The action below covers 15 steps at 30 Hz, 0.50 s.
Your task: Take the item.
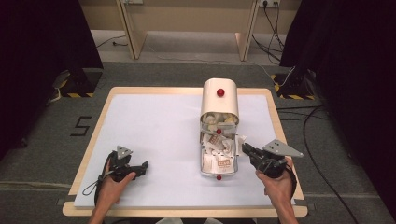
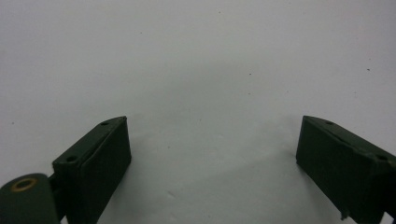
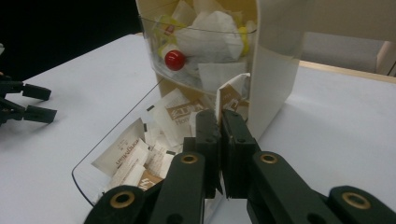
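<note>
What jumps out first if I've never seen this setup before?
The cream dispenser with red knobs at the table's far middle, its clear drawer pulled open and stuffed with tea packets. At its right side, the right gripper pinches a brown-and-white packet; the left gripper rests open near the left.

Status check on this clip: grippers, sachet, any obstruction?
Right gripper shut on brown-and-white paper sachet above clear pulled-out drawer. Left gripper open, resting on table. Nothing obstructing.
</note>
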Motion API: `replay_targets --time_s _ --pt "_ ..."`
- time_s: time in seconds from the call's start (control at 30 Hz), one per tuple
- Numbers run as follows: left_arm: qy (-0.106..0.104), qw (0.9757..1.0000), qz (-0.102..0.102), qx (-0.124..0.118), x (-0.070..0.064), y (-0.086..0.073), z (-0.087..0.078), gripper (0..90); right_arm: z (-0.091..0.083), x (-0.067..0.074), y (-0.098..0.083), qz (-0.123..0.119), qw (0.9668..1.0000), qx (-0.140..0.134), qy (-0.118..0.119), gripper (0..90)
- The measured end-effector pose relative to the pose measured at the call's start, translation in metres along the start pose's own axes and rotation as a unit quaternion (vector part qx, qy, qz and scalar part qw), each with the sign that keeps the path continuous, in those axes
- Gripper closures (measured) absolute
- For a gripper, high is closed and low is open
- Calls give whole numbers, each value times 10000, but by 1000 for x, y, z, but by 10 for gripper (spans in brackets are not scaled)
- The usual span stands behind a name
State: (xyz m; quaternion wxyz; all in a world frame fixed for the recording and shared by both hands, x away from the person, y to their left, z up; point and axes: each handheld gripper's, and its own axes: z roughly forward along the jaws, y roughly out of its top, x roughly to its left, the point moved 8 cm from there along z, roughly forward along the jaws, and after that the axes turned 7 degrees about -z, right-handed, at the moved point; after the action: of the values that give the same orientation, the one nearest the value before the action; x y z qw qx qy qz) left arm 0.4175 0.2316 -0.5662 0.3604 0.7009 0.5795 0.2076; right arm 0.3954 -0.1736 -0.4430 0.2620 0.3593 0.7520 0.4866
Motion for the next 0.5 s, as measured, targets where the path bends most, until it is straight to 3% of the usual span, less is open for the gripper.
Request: replay_targets --time_s 0.5 --pt "-2 10000 -10 -8 0 0 0 94 -8 -23 -7 128 9995 7 -283 871"
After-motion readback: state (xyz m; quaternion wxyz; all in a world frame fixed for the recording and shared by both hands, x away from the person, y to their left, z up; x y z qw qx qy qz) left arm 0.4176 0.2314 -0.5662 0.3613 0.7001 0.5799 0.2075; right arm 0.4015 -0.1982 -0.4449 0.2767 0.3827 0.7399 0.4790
